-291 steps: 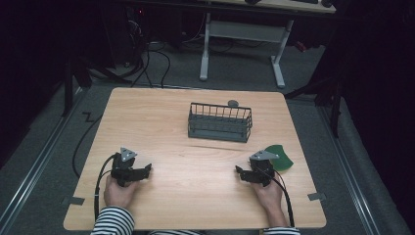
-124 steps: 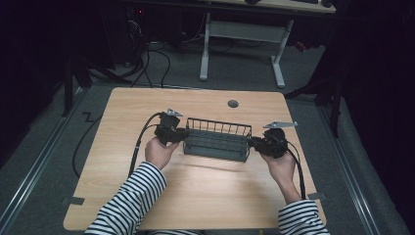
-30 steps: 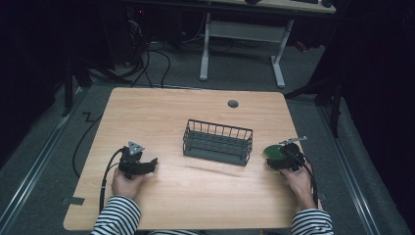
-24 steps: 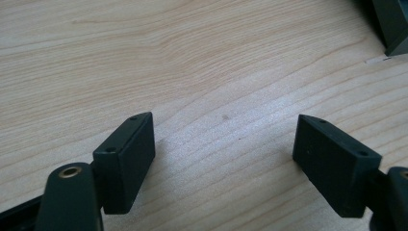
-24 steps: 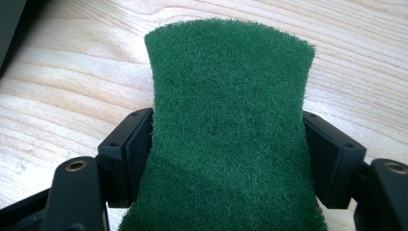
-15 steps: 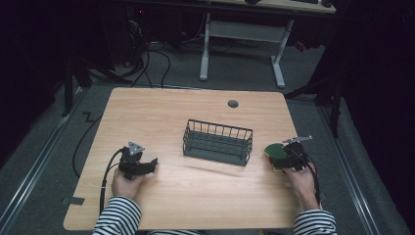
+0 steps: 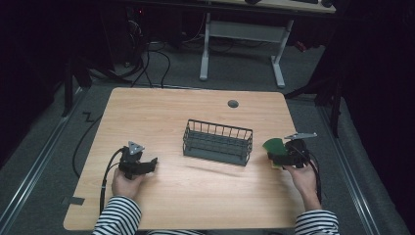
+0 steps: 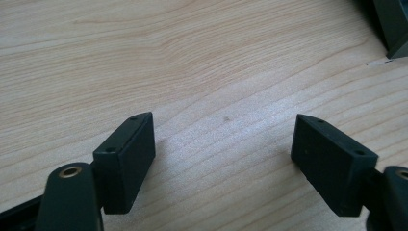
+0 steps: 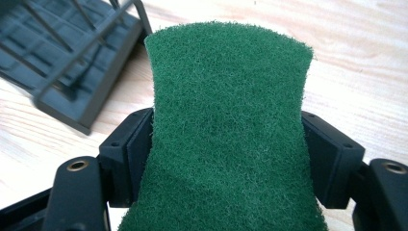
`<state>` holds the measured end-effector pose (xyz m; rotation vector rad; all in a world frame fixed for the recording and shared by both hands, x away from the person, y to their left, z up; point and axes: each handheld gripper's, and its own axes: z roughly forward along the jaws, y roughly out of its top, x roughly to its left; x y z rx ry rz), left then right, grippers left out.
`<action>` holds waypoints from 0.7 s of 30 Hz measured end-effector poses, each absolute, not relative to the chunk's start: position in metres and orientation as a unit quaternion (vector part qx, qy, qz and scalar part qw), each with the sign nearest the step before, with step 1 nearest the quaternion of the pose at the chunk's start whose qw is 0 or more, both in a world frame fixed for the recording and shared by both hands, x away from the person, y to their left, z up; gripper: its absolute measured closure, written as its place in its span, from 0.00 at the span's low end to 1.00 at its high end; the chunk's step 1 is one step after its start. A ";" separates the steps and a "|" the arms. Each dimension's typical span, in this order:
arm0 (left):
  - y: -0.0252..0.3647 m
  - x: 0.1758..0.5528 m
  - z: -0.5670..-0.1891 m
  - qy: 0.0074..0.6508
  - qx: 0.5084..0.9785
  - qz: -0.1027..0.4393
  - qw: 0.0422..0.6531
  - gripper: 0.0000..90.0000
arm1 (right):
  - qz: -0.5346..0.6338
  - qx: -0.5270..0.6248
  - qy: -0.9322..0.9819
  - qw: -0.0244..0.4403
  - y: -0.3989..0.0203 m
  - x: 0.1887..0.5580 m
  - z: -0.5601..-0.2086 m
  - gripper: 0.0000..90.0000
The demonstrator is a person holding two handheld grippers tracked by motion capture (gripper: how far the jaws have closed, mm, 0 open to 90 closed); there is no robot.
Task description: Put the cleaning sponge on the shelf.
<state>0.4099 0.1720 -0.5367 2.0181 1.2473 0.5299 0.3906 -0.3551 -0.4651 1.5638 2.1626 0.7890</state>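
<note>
Wooden table has the wire basket mid-way, right gripper pinching a green sponge beside it, probably to drop in, left gripper sitting open and empty.

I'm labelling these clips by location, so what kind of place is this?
Probably a lab or recording workspace, not a home: a bare wooden table on grey carpet, cables trailing across the floor, and a height-adjustable desk frame behind, in a darkened room.

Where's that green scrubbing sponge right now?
In the high view the green scouring sponge sits clamped in the right gripper, right of the dark wire basket.
</note>
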 end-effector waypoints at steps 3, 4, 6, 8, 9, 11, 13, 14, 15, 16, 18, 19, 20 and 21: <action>0.172 0.410 -0.537 0.481 0.778 0.204 0.348 0.27 | 0.282 0.546 0.768 0.183 -0.353 0.391 -0.458 0.31; 0.172 0.410 -0.537 0.481 0.778 0.204 0.348 0.27 | 0.285 0.544 0.767 0.185 -0.352 0.391 -0.455 0.31; 0.172 0.410 -0.537 0.481 0.778 0.204 0.348 0.27 | 0.293 0.541 0.766 0.184 -0.351 0.392 -0.451 0.31; 0.172 0.410 -0.537 0.481 0.779 0.204 0.347 0.27 | 0.309 0.536 0.765 0.179 -0.350 0.391 -0.445 0.31; 0.172 0.409 -0.537 0.481 0.778 0.204 0.347 0.27 | 0.334 0.534 0.760 0.161 -0.351 0.390 -0.442 0.31; 0.172 0.409 -0.537 0.484 0.777 0.205 0.348 0.27 | 0.378 0.532 0.747 0.129 -0.351 0.388 -0.434 0.31; 0.172 0.410 -0.537 0.485 0.776 0.206 0.347 0.28 | 0.381 0.524 0.750 0.133 -0.347 0.387 -0.424 0.31; 0.172 0.410 -0.537 0.485 0.776 0.206 0.347 0.28 | 0.378 0.518 0.754 0.142 -0.344 0.387 -0.419 0.31; 0.172 0.410 -0.537 0.485 0.776 0.206 0.347 0.28 | 0.375 0.514 0.757 0.149 -0.342 0.386 -0.414 0.31; 0.172 0.410 -0.537 0.485 0.776 0.206 0.347 0.28 | 0.377 0.510 0.758 0.154 -0.340 0.386 -0.409 0.31; 0.172 0.410 -0.537 0.485 0.776 0.206 0.347 0.28 | 0.385 0.504 0.756 0.160 -0.336 0.386 -0.399 0.31; 0.172 0.410 -0.537 0.485 0.776 0.206 0.347 0.28 | 0.388 0.502 0.756 0.162 -0.333 0.386 -0.395 0.31; 0.172 0.410 -0.537 0.485 0.776 0.206 0.347 0.28 | 0.389 0.499 0.757 0.163 -0.331 0.387 -0.392 0.31; 0.172 0.410 -0.537 0.485 0.776 0.206 0.347 0.28 | 0.390 0.494 0.759 0.165 -0.328 0.388 -0.389 0.31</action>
